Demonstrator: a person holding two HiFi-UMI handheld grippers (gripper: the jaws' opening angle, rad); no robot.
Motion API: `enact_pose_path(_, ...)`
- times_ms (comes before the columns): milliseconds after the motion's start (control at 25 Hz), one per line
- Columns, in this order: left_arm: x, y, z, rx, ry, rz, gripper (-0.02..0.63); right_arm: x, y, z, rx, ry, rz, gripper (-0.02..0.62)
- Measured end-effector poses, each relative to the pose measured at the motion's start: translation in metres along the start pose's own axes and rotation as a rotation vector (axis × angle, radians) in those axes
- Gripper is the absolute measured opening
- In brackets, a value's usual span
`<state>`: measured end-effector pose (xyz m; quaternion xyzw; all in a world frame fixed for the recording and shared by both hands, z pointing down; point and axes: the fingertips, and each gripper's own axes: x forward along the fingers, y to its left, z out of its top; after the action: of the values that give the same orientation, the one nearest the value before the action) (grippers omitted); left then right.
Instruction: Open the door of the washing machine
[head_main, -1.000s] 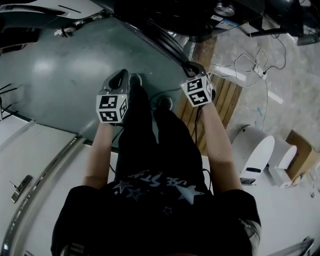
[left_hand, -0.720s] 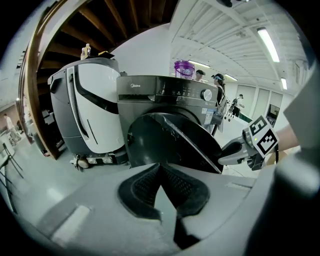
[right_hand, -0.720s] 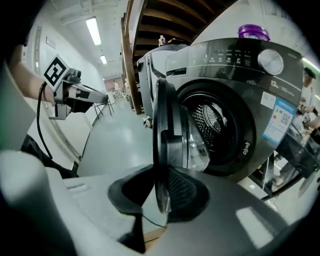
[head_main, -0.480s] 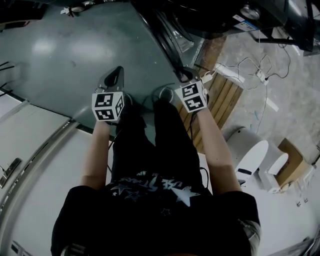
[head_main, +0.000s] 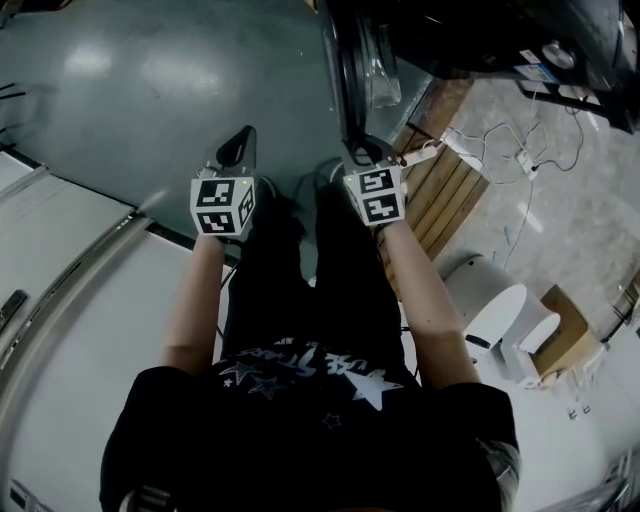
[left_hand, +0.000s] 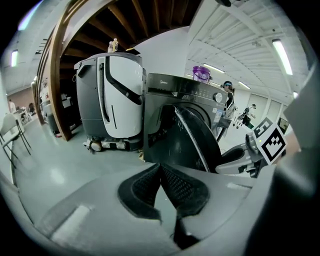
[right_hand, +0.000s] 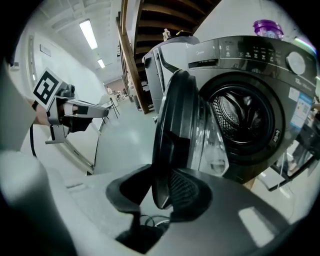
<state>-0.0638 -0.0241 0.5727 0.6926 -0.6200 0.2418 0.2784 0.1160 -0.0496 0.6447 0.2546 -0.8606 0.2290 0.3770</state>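
At the top right of the head view stands a dark washing machine (head_main: 480, 30), and its round door (head_main: 350, 70) is swung out over the grey-green floor (head_main: 150, 80). Below, a person in a black star-printed shirt holds both grippers forward and downward.

The right gripper (head_main: 362, 150) is at the door's free edge. In the right gripper view the door (right_hand: 175, 115) stands wide open, its glass bowl facing the bare drum (right_hand: 240, 117). The door's dark rim runs down between the right gripper's (right_hand: 162, 172) two pads. The jaws are opening, with a gap showing between the rim and the left-hand pad.

The left gripper (head_main: 238, 143) hangs over bare floor, apart from the door. In the left gripper view its (left_hand: 160, 167) pads are pressed together at the tips, with nothing between them.

A purple bottle (right_hand: 268, 27) sits on top of the washing machine. A grey and white machine (left_hand: 107, 100) stands just beside it. Wooden slats (head_main: 445, 195) lie on the floor under the right forearm, and white cables (head_main: 520, 150) trail nearby.
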Motion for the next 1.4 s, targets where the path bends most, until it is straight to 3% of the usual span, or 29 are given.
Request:
enact_pose_path(240,-0.025,0.042,-0.024,-0.026,-0.007,-0.005,0.011,0.025,0.048,0.01,0.043,0.006,-0.038,0.11)
enact_pose_path(800,-0.094,0.173,-0.073,-0.154,-0.042,0.085,0.011,0.097,0.146,0.07,0.215,-0.023,-0.101,0.121)
enact_pose_path(1400,-0.15,0.303,-0.109,-0.265,-0.07,0.152,0.011,0.179,0.21,0.151,0.464,-0.046,-0.253,0.124)
